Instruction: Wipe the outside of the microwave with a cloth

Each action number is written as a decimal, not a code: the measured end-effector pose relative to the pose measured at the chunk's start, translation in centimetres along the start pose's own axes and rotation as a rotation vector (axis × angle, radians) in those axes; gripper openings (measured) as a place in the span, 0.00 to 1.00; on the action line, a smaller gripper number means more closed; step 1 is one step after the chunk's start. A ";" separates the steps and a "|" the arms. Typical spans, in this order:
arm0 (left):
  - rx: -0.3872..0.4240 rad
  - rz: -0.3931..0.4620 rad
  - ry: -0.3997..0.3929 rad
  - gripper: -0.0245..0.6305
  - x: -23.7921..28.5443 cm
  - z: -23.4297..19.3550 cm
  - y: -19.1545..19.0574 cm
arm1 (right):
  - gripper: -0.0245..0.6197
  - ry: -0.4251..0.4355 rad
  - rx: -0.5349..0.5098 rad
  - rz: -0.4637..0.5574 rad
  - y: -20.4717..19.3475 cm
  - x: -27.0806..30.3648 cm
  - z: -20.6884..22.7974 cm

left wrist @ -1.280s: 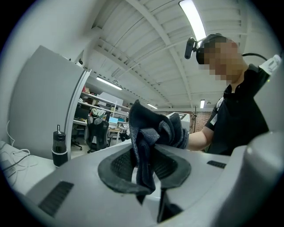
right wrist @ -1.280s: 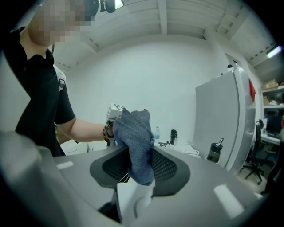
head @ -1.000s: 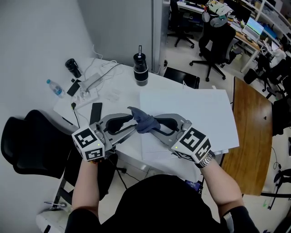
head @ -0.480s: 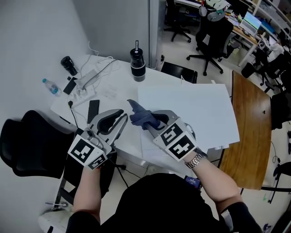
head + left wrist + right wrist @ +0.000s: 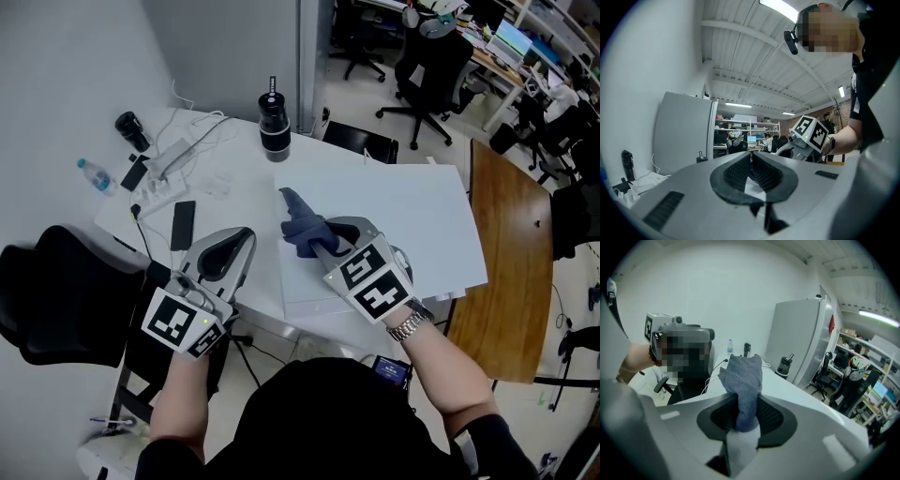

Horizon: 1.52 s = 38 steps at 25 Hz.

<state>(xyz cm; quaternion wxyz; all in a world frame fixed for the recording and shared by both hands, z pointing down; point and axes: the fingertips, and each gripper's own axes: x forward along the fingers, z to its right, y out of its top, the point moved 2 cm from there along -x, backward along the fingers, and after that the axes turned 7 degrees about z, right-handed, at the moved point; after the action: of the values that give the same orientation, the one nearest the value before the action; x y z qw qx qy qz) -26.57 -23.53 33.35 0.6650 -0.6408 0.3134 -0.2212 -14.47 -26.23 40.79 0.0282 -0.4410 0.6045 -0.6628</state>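
Note:
A dark blue-grey cloth (image 5: 302,228) sticks up out of my right gripper (image 5: 314,240), which is shut on it. That gripper hovers over the near left corner of a big white box top (image 5: 403,220), apparently the microwave. In the right gripper view the cloth (image 5: 743,380) is bunched between the pads and rises above the right gripper (image 5: 744,404). To the left of the cloth and apart from it, my left gripper (image 5: 247,236) holds nothing. Its jaws are closing, and in the left gripper view the left gripper (image 5: 751,161) has its pads almost together.
A black tumbler (image 5: 273,127), a power strip with cables (image 5: 173,157), a phone (image 5: 182,224) and a water bottle (image 5: 94,175) lie on the white table at the left. A black chair (image 5: 56,291) stands near left, a wooden desk (image 5: 506,253) at the right.
The left gripper has let go of the cloth, drawn back to the left and closed its jaws. The right gripper has tilted downward over the white top, still holding the cloth.

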 end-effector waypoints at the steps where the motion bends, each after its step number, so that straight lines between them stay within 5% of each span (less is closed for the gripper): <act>1: -0.002 -0.002 0.008 0.06 0.0 0.1 0.0 | 0.20 -0.006 0.005 -0.001 -0.3 -0.3 0.4; 21: 0.032 -0.031 0.079 0.04 4.6 8.6 1.6 | 0.20 -0.096 0.104 0.018 -7.6 -9.3 10.3; 38: 0.079 -0.076 0.064 0.04 10.4 17.6 1.5 | 0.20 -0.145 0.145 0.047 -13.2 -16.5 17.6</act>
<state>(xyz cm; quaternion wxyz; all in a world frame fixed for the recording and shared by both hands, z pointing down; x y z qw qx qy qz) -7.04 -18.08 30.14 0.6705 -0.6181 0.3009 -0.2789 13.06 -26.95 40.46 0.1193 -0.4703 0.5615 -0.6703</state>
